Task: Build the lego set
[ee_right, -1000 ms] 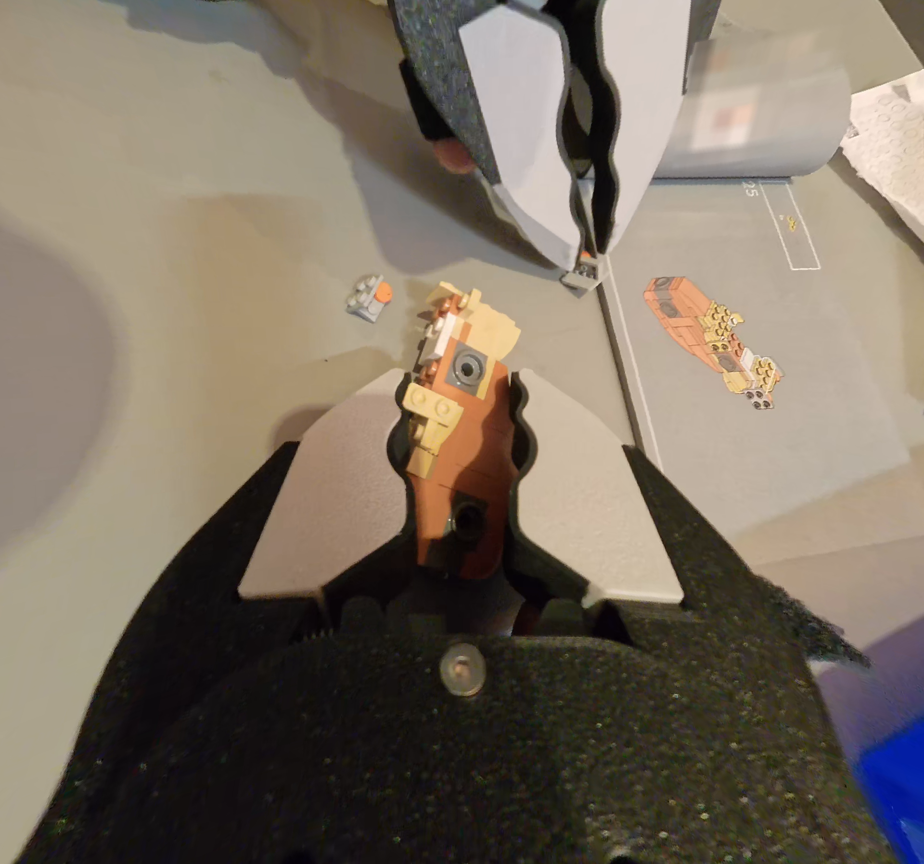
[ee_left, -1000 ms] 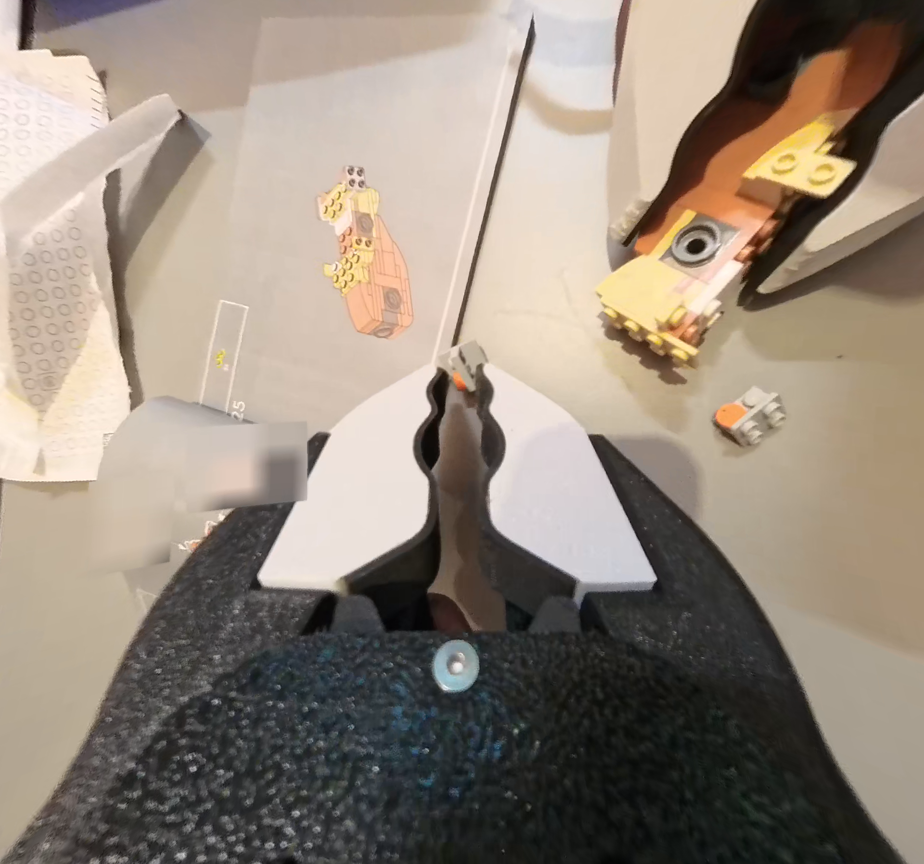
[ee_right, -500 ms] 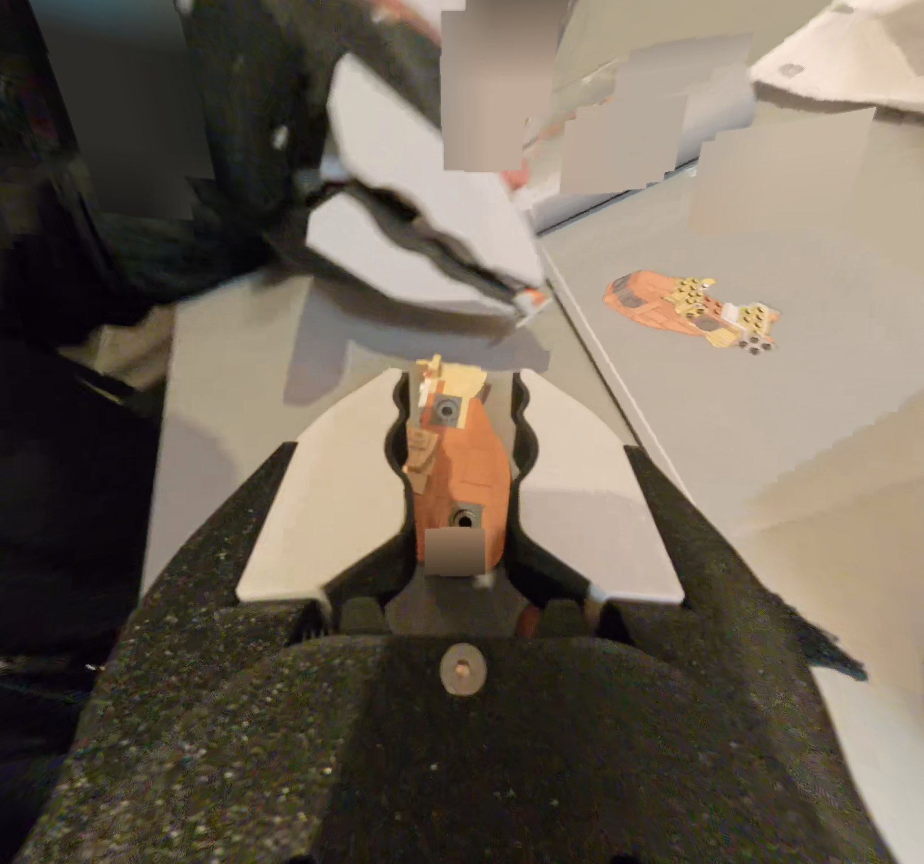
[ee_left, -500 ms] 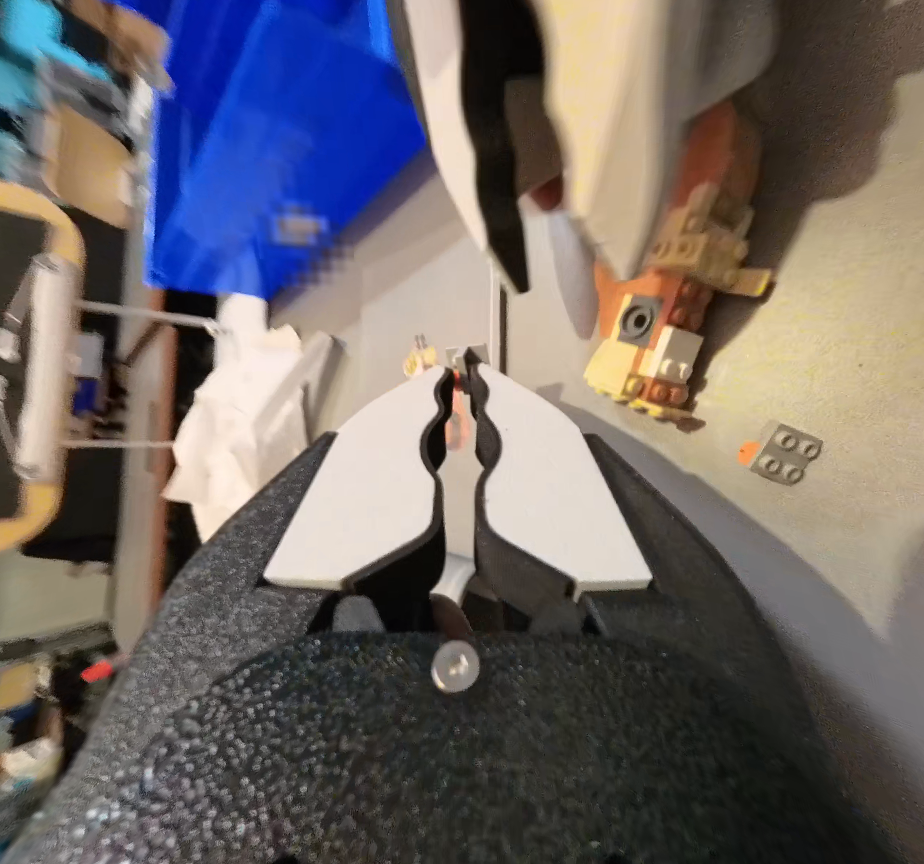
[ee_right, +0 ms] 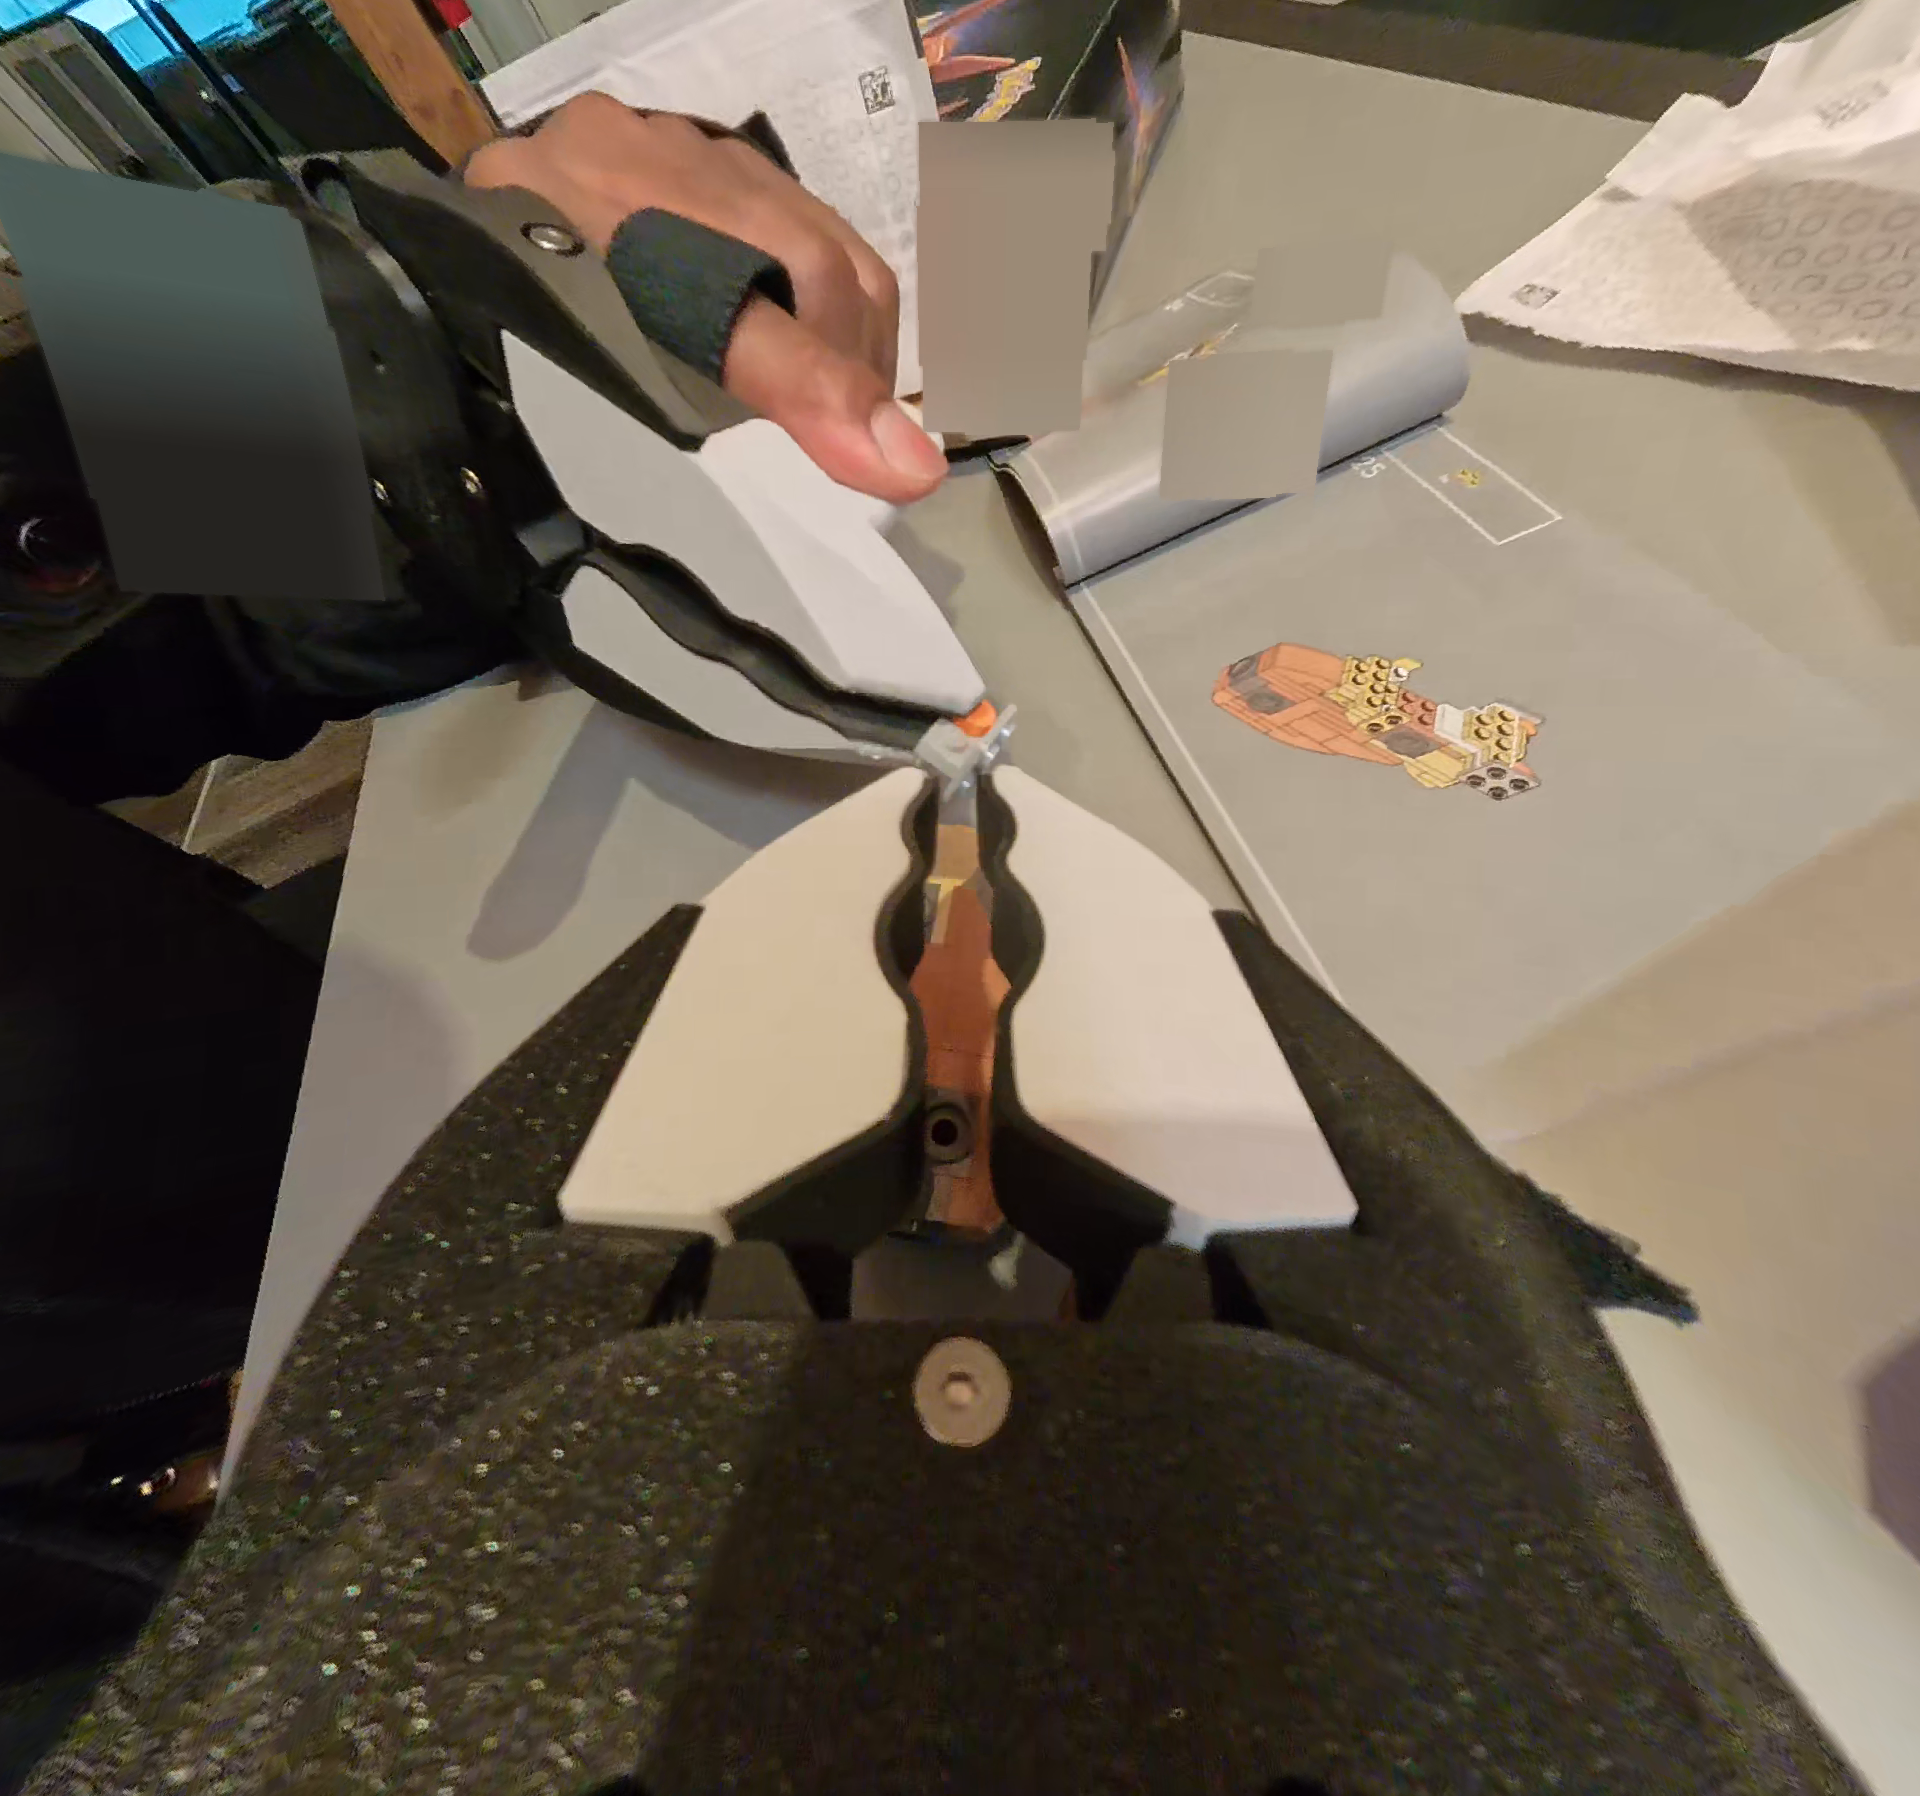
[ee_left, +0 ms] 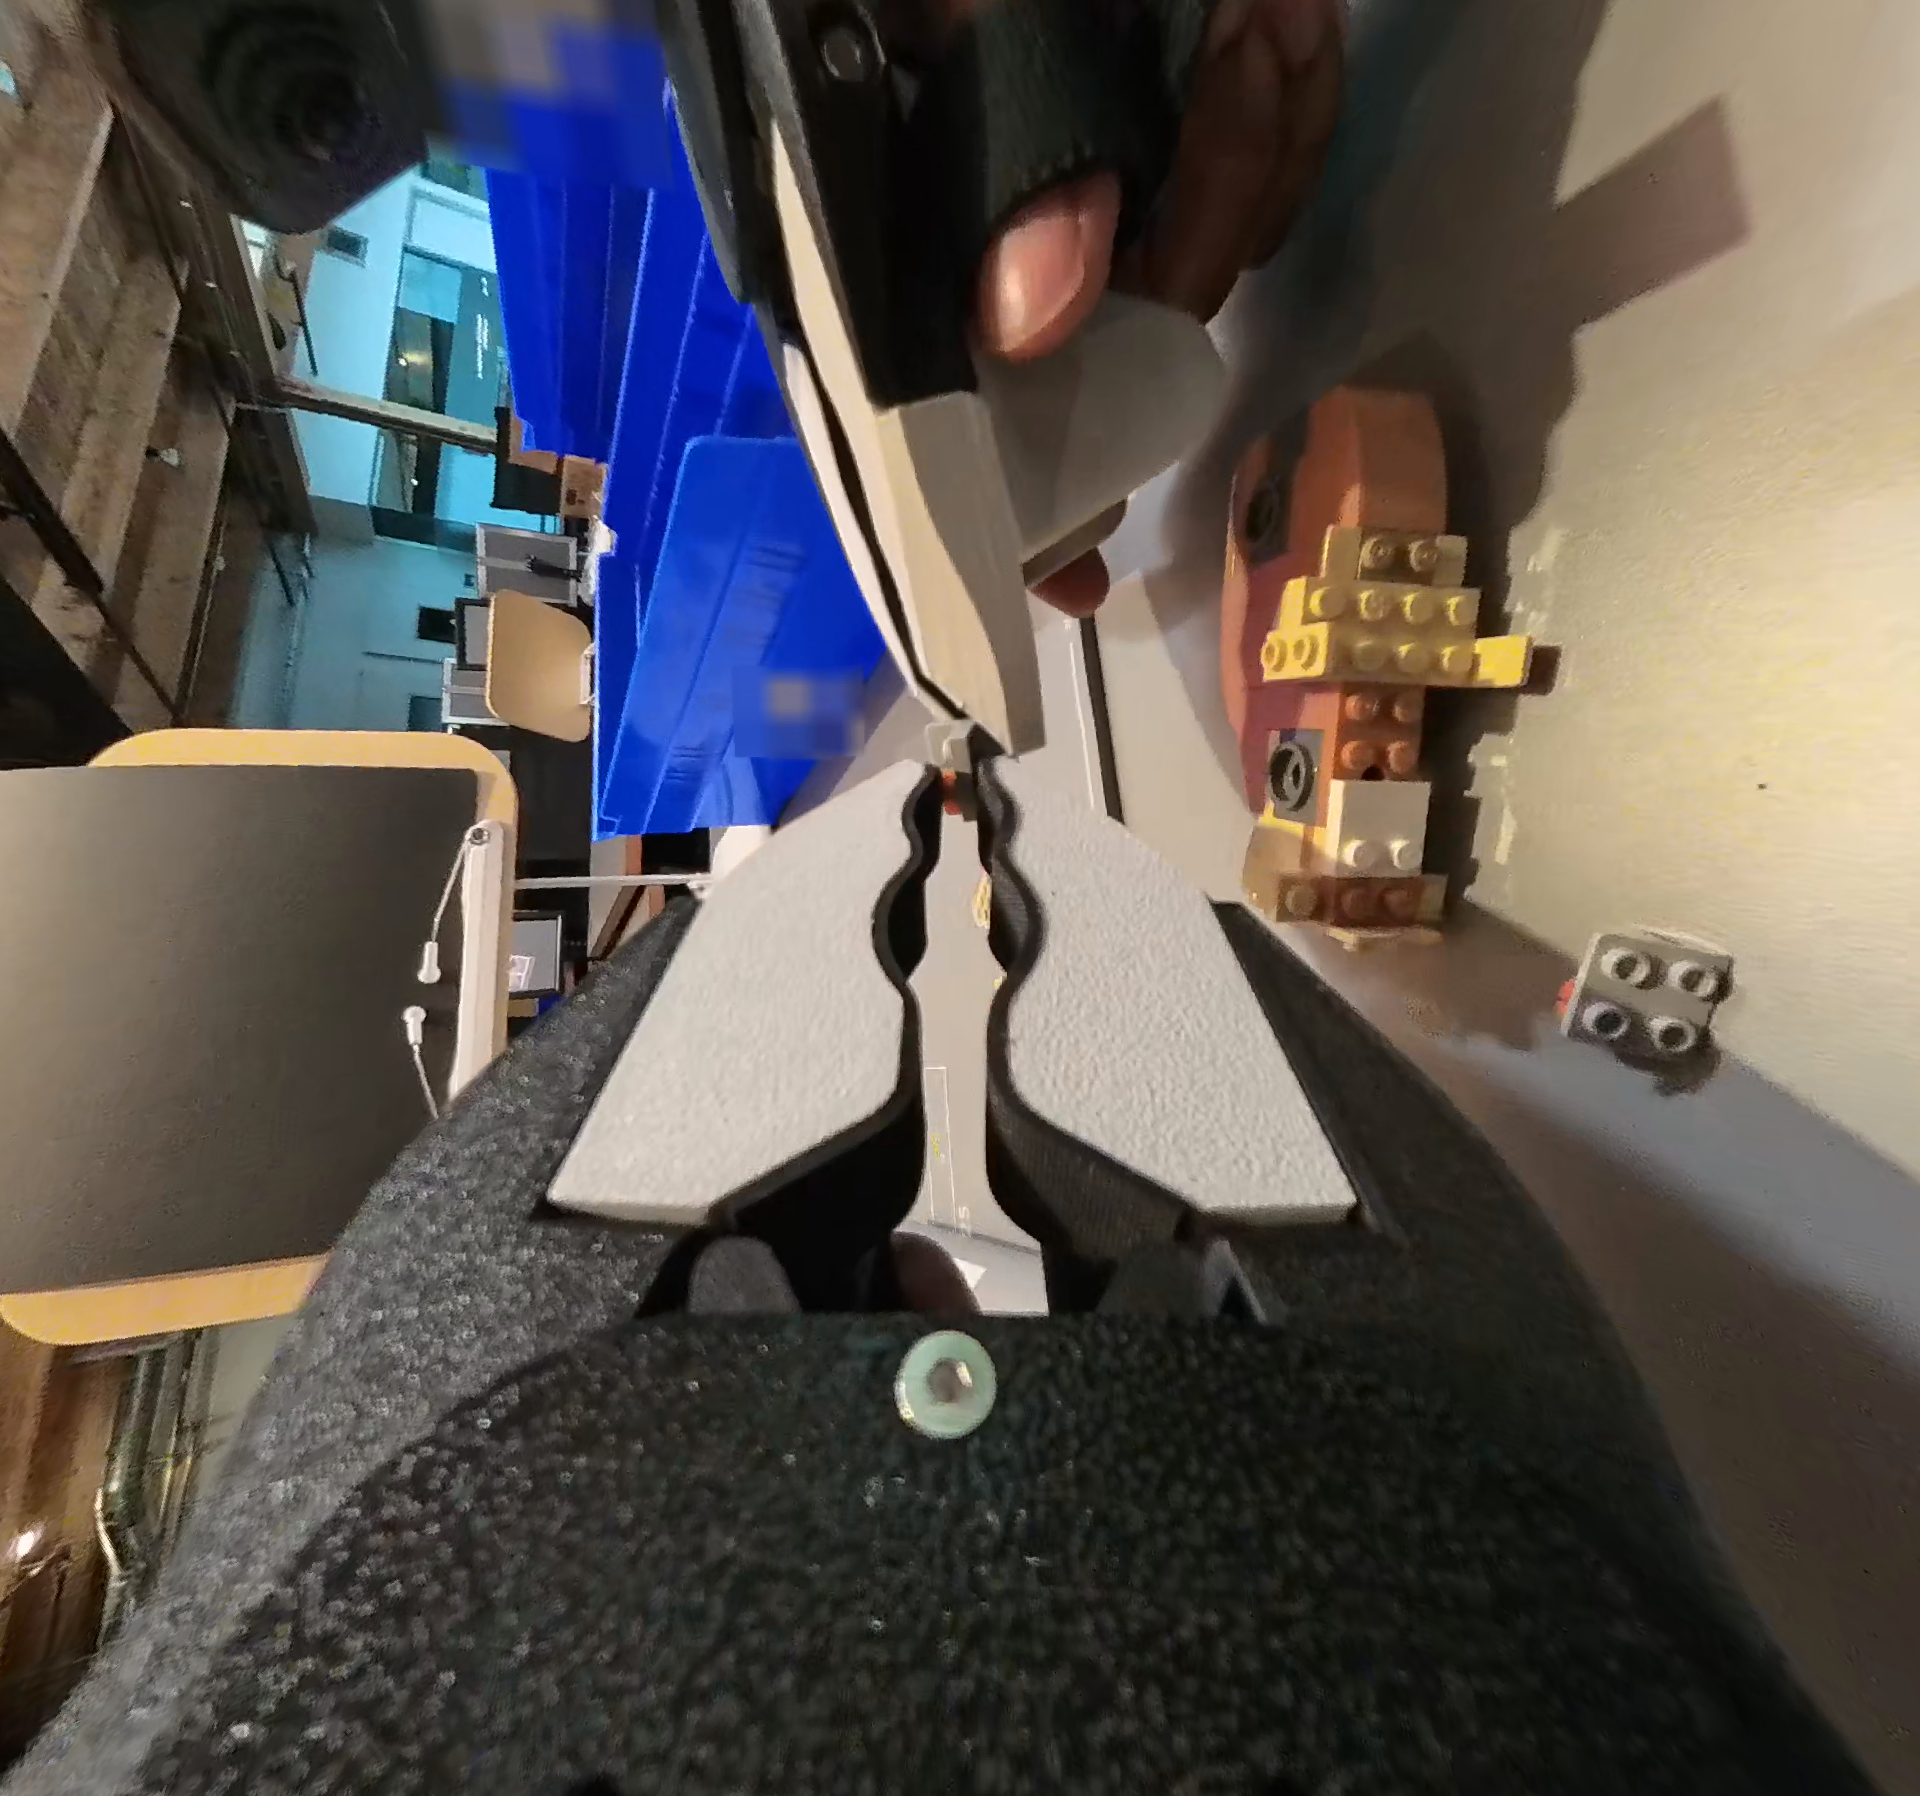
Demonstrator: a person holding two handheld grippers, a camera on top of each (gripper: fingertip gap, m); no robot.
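Both grippers have risen and tilted since a second ago, tips now meeting at frame centre. Left gripper (ee_left: 961, 778) pinches a small grey-and-orange piece (ee_right: 966, 744); right gripper (ee_right: 958, 796), nearly closed, clamps the brown-and-tan model (ee_right: 956, 998). Another model (ee_left: 1351, 707) and a grey plate (ee_left: 1647, 998) lie on the table (ee_left: 1714, 499) at right.

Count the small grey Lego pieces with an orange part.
2. One grey piece is pinched in the left hand-held gripper tips; the other piece lies loose on the table near the brown model. More may be hidden.
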